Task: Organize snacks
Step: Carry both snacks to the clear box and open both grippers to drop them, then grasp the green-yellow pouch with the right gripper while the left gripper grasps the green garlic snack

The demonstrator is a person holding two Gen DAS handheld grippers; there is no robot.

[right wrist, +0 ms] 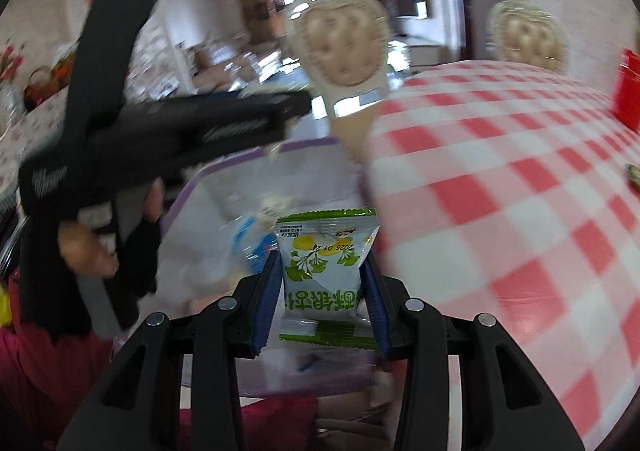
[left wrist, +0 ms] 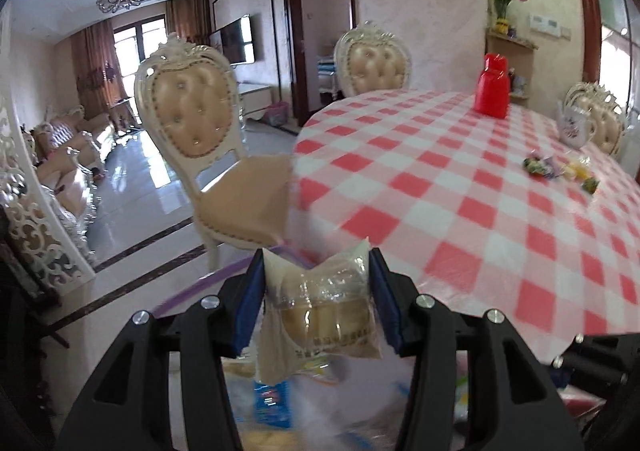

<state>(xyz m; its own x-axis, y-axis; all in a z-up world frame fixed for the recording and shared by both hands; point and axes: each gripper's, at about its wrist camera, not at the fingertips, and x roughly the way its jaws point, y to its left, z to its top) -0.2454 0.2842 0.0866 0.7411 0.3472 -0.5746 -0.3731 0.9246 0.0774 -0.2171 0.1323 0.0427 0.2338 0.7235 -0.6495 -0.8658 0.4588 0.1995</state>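
Observation:
My left gripper (left wrist: 318, 275) is shut on a clear packet with a round golden cake (left wrist: 324, 315), held above a purple-rimmed container (left wrist: 192, 289) with a blue snack packet (left wrist: 272, 403) in it. My right gripper (right wrist: 322, 271) is shut on a green-and-white snack packet (right wrist: 324, 263), held over the same purple-rimmed container (right wrist: 192, 187) at the table's left edge. The left gripper's black body (right wrist: 168, 127) shows at the upper left of the right wrist view, held by a hand. Several wrapped snacks (left wrist: 560, 171) lie on the checked tablecloth (left wrist: 460, 191) at the far right.
A red jar (left wrist: 492, 85) and a white floral teapot (left wrist: 574, 127) stand on the far side of the table. Cream padded chairs (left wrist: 192, 123) stand around the table. The red-and-white cloth (right wrist: 500, 191) fills the right of the right wrist view.

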